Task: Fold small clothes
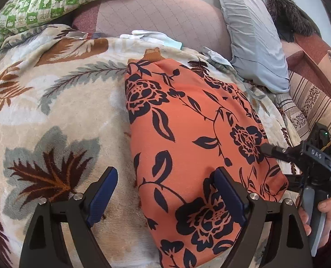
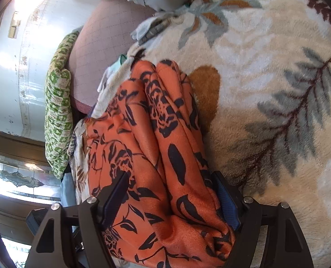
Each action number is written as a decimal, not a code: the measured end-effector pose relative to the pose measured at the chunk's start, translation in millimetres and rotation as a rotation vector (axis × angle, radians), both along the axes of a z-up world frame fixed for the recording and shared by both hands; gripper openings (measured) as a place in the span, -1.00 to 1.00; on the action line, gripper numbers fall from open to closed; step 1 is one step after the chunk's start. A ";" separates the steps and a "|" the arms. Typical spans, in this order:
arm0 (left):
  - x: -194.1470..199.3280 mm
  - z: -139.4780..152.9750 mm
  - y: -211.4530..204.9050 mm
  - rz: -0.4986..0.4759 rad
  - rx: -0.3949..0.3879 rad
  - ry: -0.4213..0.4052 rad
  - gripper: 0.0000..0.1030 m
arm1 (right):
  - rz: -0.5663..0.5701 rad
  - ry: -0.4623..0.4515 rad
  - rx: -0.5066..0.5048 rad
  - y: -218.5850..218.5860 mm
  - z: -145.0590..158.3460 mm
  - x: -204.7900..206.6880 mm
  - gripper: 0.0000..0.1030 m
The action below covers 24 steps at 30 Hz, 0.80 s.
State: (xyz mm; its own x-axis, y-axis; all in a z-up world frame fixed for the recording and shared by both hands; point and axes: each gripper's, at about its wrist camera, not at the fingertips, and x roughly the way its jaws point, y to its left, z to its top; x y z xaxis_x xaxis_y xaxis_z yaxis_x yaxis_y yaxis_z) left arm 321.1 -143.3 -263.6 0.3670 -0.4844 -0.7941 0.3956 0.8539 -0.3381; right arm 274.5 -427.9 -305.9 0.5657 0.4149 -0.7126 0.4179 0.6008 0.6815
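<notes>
Both tongs — left tongs [image 1: 165, 192], right tongs [image 2: 172, 196] — gaped unclenched over the folded orange garment [image 1: 187, 122]; next, probably gripping its edge.

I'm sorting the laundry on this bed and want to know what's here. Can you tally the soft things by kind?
Orange floral garment: 1
Leaf-print blanket beneath it: 1
Pillows, a green patterned pillow and a light blue pillow: 2
White gloves, one white glove behind the garment and another white glove beside the blue pillow: 2
Total: 6
</notes>
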 end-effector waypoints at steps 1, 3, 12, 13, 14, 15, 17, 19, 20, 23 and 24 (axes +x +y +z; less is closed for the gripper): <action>-0.2 -0.1 -1.3 0.002 0.000 -0.001 0.72 | -0.003 0.001 -0.005 1.7 -1.6 0.2 0.52; -0.4 0.0 -3.5 0.002 0.004 -0.006 0.72 | 0.000 -0.003 -0.026 4.6 -0.6 1.0 0.55; -3.1 0.3 -7.5 -0.009 0.020 -0.024 0.72 | 0.045 -0.023 -0.112 19.7 4.1 4.2 0.57; -3.0 0.2 -7.7 -0.009 0.017 -0.022 0.72 | 0.042 -0.025 -0.125 21.6 4.5 4.0 0.57; -3.1 0.0 -7.9 -0.010 0.014 -0.020 0.72 | 0.040 -0.027 -0.144 23.2 4.7 3.9 0.54; -3.3 -0.5 -8.3 -0.013 0.010 -0.019 0.72 | 0.042 -0.029 -0.162 24.3 4.7 4.1 0.53; -3.9 -2.3 -9.5 -0.021 -0.002 -0.013 0.72 | 0.048 -0.027 -0.212 29.4 5.9 4.3 0.46; -4.0 -4.1 -10.1 -0.031 -0.017 -0.005 0.72 | 0.049 -0.035 -0.234 31.8 7.3 3.3 0.42; -4.2 -4.8 -10.2 -0.038 -0.025 -0.004 0.72 | 0.048 -0.037 -0.237 32.0 7.6 3.0 0.39; -4.6 -8.0 -10.6 -0.050 -0.049 -0.004 0.72 | 0.043 -0.041 -0.243 31.8 8.2 2.0 0.33; -4.6 -8.8 -10.4 -0.052 -0.058 -0.001 0.72 | 0.043 -0.044 -0.247 32.5 9.0 1.7 0.32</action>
State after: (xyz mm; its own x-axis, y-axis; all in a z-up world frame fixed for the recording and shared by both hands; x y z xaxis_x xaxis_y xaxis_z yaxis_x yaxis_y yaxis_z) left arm 316.5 -153.7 -272.4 0.3404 -0.5482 -0.7639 0.4396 0.8110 -0.3861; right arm 276.2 -395.3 -296.9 0.5837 0.2555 -0.7707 0.3616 0.7680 0.5285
